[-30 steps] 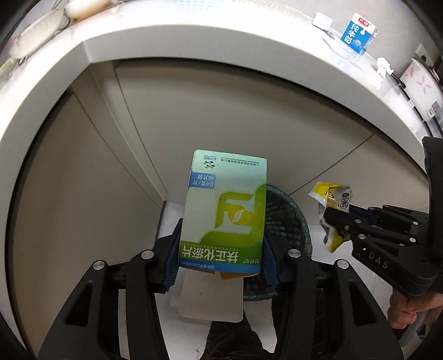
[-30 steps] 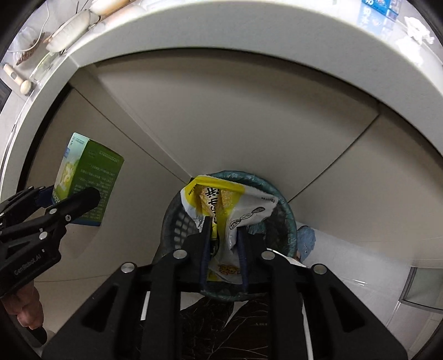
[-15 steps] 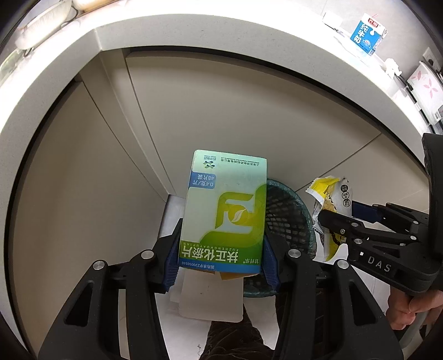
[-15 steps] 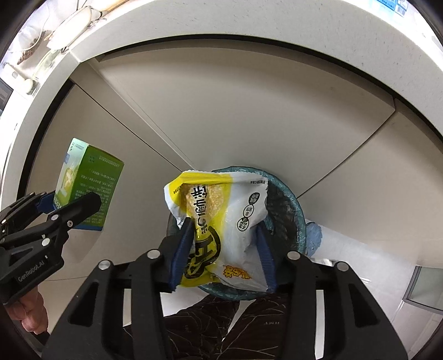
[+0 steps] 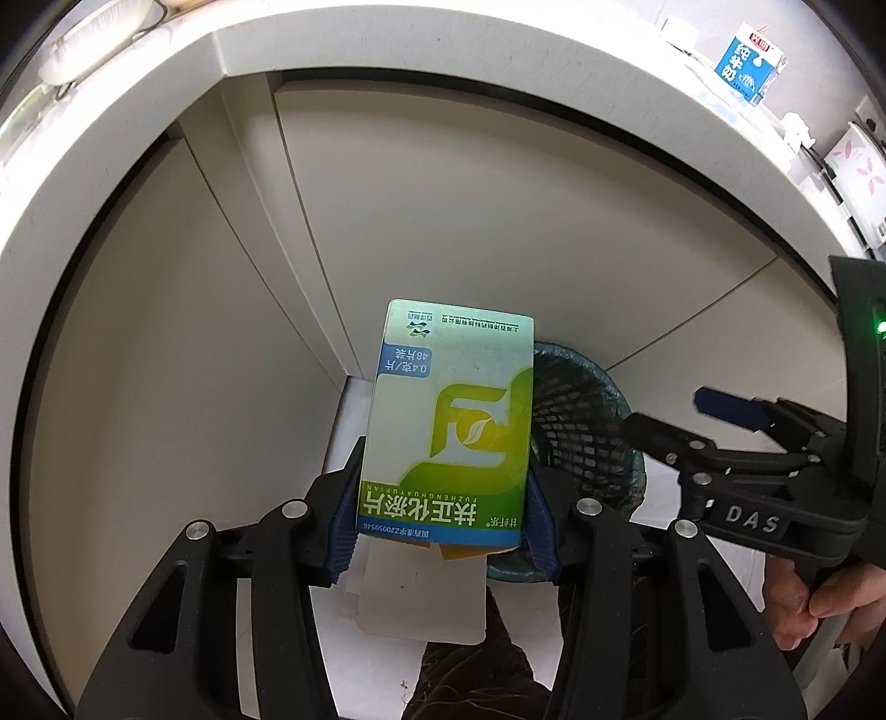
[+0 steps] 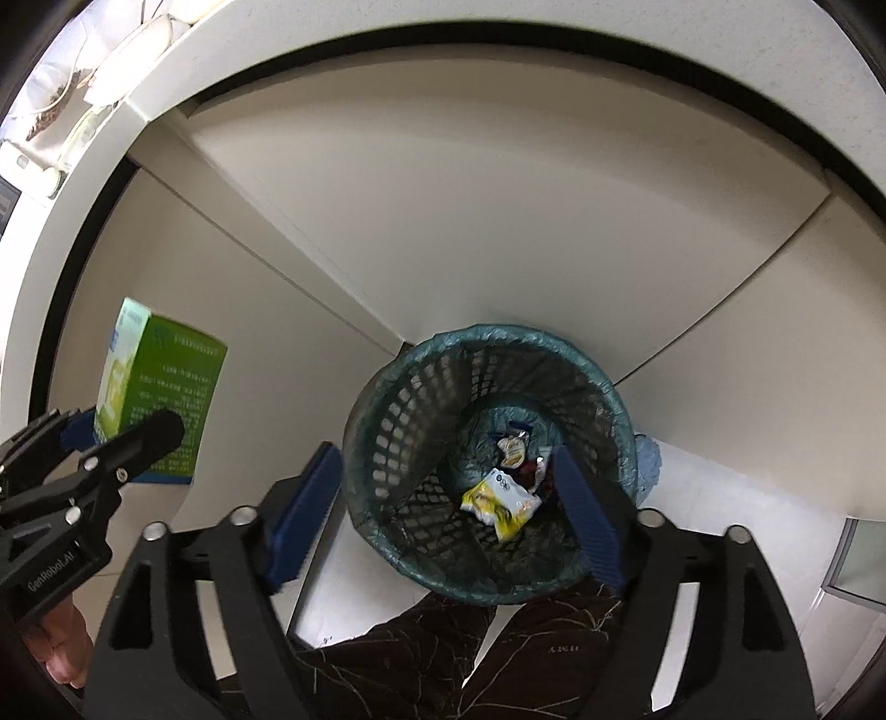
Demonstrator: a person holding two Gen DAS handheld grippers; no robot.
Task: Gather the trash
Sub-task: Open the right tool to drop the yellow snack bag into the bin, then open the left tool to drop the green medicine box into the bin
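Right wrist view: wastebasket point(image 6: 487, 382) holds yellow snack packet point(image 6: 501, 501).

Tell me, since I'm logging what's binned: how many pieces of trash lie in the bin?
3 visible: a yellow wrapper in the bin, a small packet beyond it, a red scrap between. More may be hidden.

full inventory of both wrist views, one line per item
medicine box: 1, green and white, clamped in the left gripper, beside the bin, not over it
trash bin: 1, dark mesh with a teal liner, on the floor by the cabinet
snack bag: 1, yellow and white, at the bin's bottom
small wrappers: a few, mixed colours, bin's bottom, count unclear
milk carton: 1, blue and white, on the counter, upper right
counter: 1, white, above beige cabinet doors
left gripper: black, blue pads, closed on the box
right gripper: black, blue pads, opening above the bin, nothing between them
hand: 1, on the right gripper's handle
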